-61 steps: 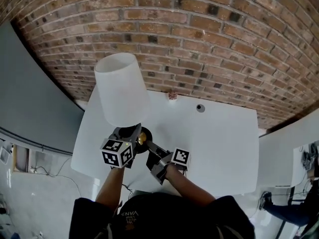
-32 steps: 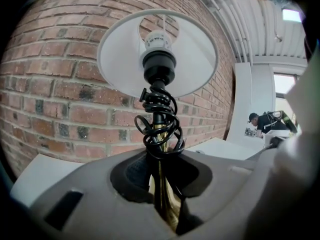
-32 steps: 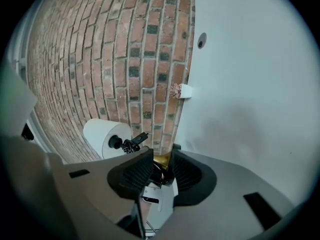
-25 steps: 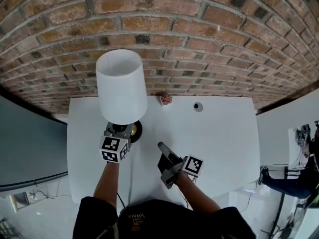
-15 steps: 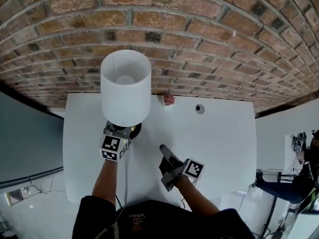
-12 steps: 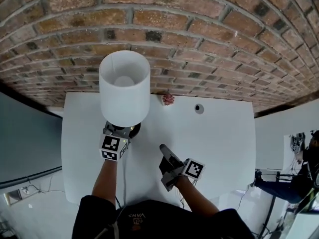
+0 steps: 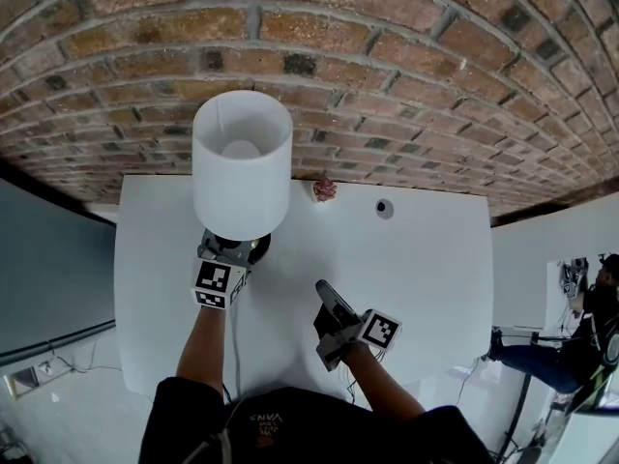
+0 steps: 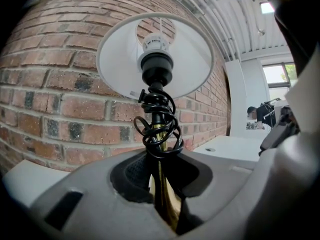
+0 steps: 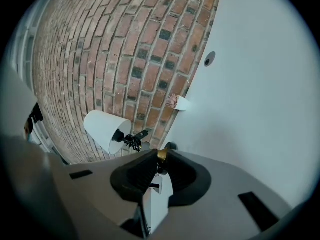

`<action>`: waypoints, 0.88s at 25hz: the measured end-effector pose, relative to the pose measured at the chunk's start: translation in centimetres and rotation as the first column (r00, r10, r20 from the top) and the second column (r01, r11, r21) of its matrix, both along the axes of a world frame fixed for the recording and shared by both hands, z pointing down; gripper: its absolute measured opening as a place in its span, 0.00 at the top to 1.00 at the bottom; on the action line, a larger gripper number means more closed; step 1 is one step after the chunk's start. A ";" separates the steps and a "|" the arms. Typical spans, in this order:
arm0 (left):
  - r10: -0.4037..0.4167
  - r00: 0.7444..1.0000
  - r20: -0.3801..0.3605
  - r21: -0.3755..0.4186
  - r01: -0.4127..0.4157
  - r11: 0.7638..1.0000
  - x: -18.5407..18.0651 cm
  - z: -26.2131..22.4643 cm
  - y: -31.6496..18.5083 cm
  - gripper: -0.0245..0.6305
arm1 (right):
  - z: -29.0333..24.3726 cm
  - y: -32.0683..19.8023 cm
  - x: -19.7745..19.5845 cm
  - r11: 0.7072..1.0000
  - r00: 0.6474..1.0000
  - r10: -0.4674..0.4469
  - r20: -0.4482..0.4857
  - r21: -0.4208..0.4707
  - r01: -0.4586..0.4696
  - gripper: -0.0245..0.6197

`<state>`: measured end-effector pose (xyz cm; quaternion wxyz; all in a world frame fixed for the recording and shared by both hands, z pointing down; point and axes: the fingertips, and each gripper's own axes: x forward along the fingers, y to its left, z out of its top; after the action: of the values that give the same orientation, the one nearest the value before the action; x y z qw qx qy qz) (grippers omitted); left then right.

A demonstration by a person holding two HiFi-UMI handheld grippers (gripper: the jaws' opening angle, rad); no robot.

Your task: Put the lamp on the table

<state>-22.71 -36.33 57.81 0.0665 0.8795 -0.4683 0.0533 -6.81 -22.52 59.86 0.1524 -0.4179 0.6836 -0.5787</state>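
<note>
The lamp (image 7: 242,162) stands at the far left of the white worktop (image 7: 426,259), close to the brick wall (image 7: 387,66). Its white shade is upright, and the head view looks down into the open top. Its dark round base (image 7: 256,249) shows just below the shade and seems to rest on the worktop surface.

The left gripper (image 7: 230,250) is at the near side of the lamp. Its jaws are clamped on the brass stem (image 8: 162,194), low down. Just above the jaws, a black cord (image 8: 159,129) is wound in loose coils round the stem, under the black bulb socket.

The right gripper (image 7: 325,291) is apart from the lamp, over the middle of the worktop and nearer the person, with its jaws pointing far and left toward the lamp. Those jaws are closing to a narrow gap, and nothing is between them. Through the gap only the worktop and the distant lamp show.

A small pink-topped object (image 7: 324,189) sits at the far edge against the wall, right of the lamp. A round hole (image 7: 385,207) lies in the worktop a little further right.
</note>
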 end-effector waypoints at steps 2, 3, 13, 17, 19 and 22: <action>-0.001 1.000 -0.001 0.010 0.001 1.000 -0.1 0.0 0.0 0.84 | 0.2 0.2 0.3 1.000 1.000 0.015 -0.004 -0.008 -0.015 0.89; -0.001 1.000 0.000 0.014 0.001 1.000 -0.1 0.0 0.1 0.84 | 0.2 0.3 0.5 1.000 1.000 0.018 -0.008 -0.010 -0.019 0.89; 0.002 1.000 0.017 0.021 -0.002 1.000 -0.2 0.5 0.8 0.84 | -0.3 0.5 0.6 1.000 0.999 0.018 -0.029 0.013 -0.018 0.89; 0.001 0.999 0.040 0.026 -0.002 1.000 -0.2 1.0 1.4 0.84 | -0.3 0.7 0.7 1.000 0.999 0.016 -0.036 0.012 -0.016 0.89; -0.003 0.999 0.053 0.024 0.002 1.000 -0.3 1.4 1.6 0.84 | -0.5 0.7 0.9 1.000 0.999 0.014 -0.043 0.022 -0.013 0.89; -0.007 0.998 0.069 0.045 0.004 0.999 -0.2 1.1 1.9 0.84 | -0.8 0.7 1.2 0.999 0.999 0.022 -0.041 0.025 -0.021 0.90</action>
<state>-22.90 -34.44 58.95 0.0308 0.8770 -0.4739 0.0733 -5.58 -21.80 59.04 0.1495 -0.4353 0.6890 -0.5599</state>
